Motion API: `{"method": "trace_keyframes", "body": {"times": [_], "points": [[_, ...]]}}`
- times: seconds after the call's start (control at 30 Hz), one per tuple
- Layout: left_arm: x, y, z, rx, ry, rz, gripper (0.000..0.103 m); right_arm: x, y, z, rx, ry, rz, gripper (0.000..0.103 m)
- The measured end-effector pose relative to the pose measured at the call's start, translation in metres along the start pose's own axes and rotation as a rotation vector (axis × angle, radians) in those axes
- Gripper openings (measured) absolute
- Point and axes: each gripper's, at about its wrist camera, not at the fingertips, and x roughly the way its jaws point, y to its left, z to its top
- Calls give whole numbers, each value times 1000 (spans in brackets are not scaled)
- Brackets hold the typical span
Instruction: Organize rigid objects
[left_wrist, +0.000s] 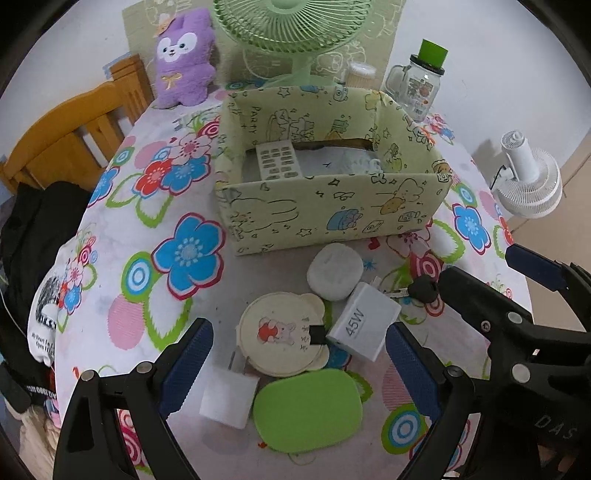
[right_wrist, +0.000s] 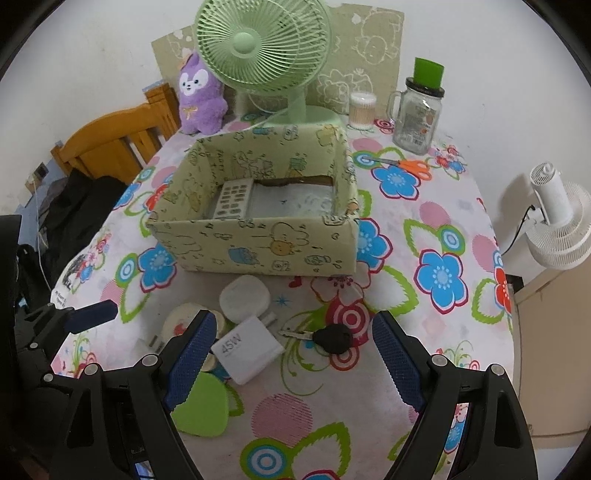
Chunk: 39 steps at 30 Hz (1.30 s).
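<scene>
Left gripper (left_wrist: 299, 363) and right gripper (right_wrist: 291, 354) both angle steeply downward, fingers spread wide, holding nothing.

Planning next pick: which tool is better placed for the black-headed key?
Right. The right tool is open, with the black-headed key lying between its fingers; the left tool brackets the round cream bear-print lid instead.

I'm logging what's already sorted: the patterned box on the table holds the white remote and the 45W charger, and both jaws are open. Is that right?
Not quite. The 45W charger is not in the patterned box; it lies on the table in front of it, beside the car key. Only the white remote is clearly inside, as the left wrist view shows. Both jaws do stand open.
</scene>
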Motion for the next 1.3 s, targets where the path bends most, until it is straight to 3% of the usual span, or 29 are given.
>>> {"method": "trace_keyframes", "body": {"times": [0.87,1.3], "points": [[58,-37,-7,121,32,-25,95,55,-42,-27,52,69,-40,88],[69,-45,-11,144,25,-10,85,67,-47,-36,64,93,-56,88]]}}
